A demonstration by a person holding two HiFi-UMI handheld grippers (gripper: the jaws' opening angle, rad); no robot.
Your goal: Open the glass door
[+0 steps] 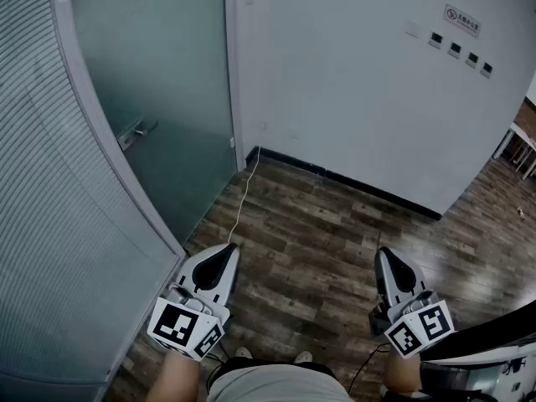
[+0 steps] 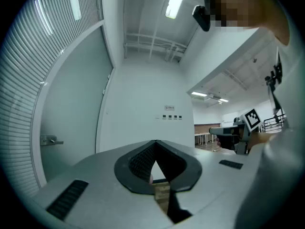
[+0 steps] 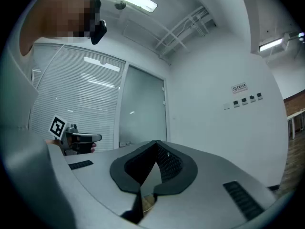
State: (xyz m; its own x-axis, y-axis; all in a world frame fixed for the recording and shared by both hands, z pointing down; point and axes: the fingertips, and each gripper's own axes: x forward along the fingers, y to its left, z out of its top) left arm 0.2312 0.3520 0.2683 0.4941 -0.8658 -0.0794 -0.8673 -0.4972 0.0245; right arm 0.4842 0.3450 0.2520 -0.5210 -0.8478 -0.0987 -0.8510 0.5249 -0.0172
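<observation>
**Glass door and two tools**

Frosted glass door (image 1: 159,82): far left, beside the white wall (image 1: 352,74), lever handle (image 1: 138,130) at its left edge.
Left tool (image 1: 228,249): near, jaws together, empty, apart from the door.
Right tool (image 1: 383,254): jaws together, empty.

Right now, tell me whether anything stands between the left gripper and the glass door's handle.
Nothing visible does. Open space separates the left gripper from the handle on the glass door; a thin white cord lies on the floor.
</observation>
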